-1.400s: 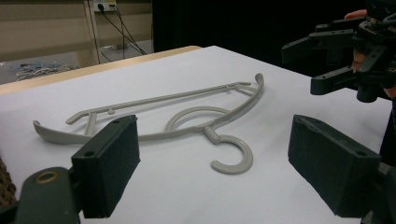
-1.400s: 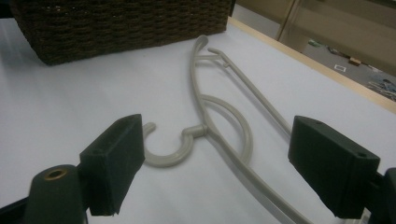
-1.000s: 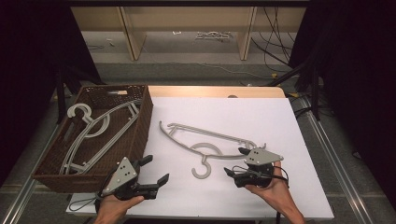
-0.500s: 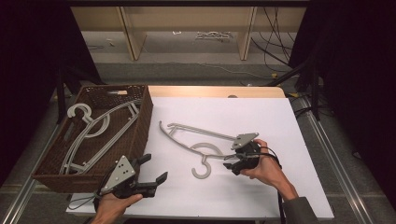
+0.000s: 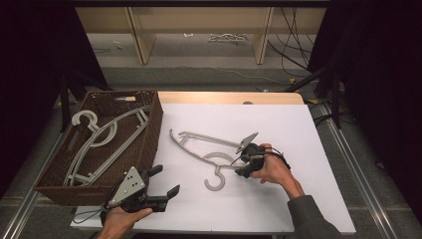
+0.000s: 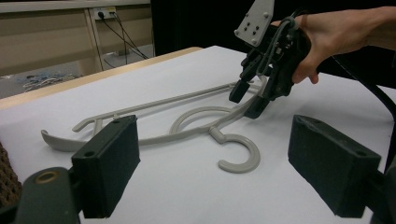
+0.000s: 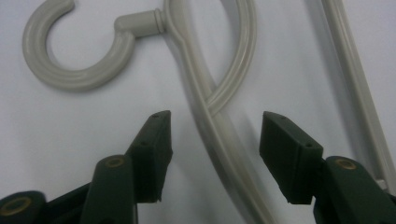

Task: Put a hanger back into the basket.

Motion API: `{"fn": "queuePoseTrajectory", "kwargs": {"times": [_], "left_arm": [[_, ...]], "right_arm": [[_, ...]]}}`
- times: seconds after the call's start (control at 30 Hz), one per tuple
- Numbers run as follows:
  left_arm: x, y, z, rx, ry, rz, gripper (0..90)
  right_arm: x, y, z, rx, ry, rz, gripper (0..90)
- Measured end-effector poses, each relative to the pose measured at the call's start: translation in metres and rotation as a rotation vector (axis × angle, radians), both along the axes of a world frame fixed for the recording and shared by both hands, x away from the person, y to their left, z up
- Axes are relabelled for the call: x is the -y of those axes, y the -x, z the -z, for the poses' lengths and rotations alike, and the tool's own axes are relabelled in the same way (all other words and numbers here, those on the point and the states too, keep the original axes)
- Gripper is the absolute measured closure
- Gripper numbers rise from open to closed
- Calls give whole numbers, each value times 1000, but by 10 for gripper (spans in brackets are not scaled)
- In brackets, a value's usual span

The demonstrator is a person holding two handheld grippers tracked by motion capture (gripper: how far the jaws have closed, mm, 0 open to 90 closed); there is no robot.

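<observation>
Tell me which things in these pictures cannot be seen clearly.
- Hangers in the basket, high view: dim light, too small to count.
- Hanger on the table, right gripper view: both ends cut off by the frame.
- Its far shoulder, left gripper view: hidden behind the right gripper.

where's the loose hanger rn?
High view: hanger lies flat on the white table, right of the basket, its arm between the right tongs.

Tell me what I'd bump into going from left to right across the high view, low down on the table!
Brown woven wicker basket with grey plastic hangers inside → left black claw, open → pale grey plastic hanger lying on the white table → right black claw, its jaws straddling that hanger's arm, just been closing.
</observation>
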State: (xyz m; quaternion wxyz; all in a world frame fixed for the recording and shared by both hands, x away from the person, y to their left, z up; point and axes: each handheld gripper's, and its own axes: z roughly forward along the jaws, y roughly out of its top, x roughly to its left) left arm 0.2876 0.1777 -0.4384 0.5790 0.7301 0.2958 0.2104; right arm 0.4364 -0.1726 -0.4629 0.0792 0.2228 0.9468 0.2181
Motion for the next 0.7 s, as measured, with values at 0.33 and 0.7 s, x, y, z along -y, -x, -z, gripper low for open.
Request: {"fn": "queuePoseTrajectory", "kwargs": {"times": [0.33, 0.7], "left_arm": [[1, 0, 1, -15, 12, -10, 165], [2, -2, 0, 0, -5, -2, 166]], "right_arm": [[2, -6, 2, -67, -4, -7, 612], [-5, -9, 0, -83, 54, -17, 634]]}}
